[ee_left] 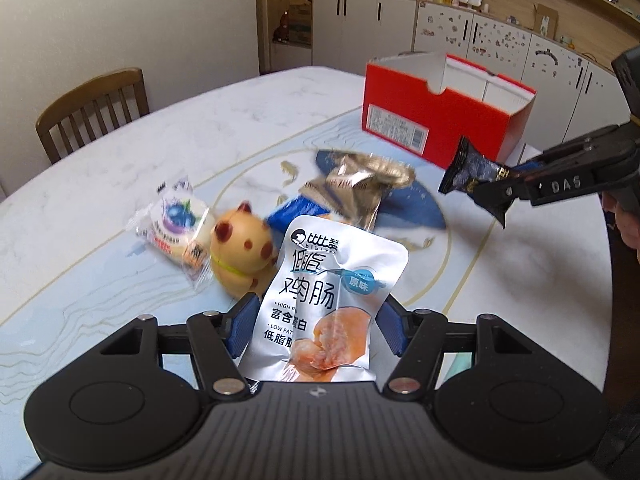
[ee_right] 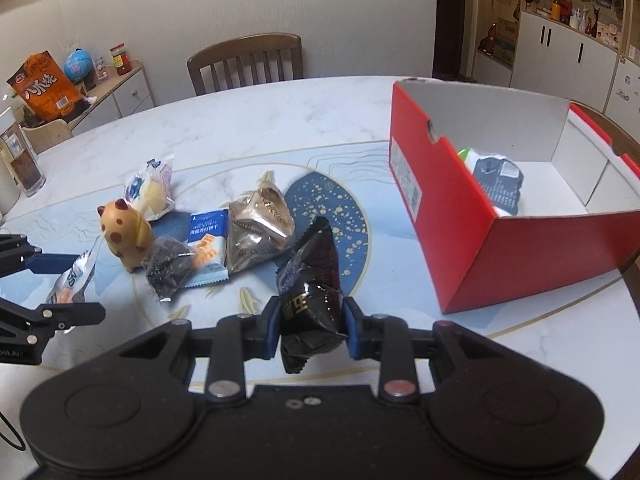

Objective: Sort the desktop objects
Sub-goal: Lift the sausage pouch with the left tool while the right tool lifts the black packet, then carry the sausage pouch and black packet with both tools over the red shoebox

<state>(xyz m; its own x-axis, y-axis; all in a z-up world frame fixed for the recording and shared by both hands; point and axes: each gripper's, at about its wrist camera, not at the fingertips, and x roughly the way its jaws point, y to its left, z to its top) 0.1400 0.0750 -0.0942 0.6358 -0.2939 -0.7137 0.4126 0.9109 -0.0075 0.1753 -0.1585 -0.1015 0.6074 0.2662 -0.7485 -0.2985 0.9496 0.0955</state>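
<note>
The sorting looks partly done. The red box (ee_right: 520,216) already holds at least 2 things, a dark packet and something white and green behind it (the rest of its floor is hidden by the near wall). Both grippers are loaded, so 2 more packets are on their way.

The left gripper (ee_left: 316,328) has its jaws clamped on the white sausage pouch (ee_left: 324,300), which stands up out of the jaws, long axis running away from the camera, printed face toward the lens. The right gripper (ee_right: 310,328) has its jaws closed on the black snack packet (ee_right: 310,284); its long axis also points forward out of the jaws, tilting a little right, toward the box beyond and to the right.

Left on the table ahead of the right jaws and off to their left: the cat figurine (ee_right: 126,236), a clear-wrapped cake (ee_right: 150,190), a blue-and-white packet (ee_right: 206,240), a bronze foil packet (ee_right: 258,228) and a small dark packet (ee_right: 168,268). I judge roughly half the job remains.
</note>
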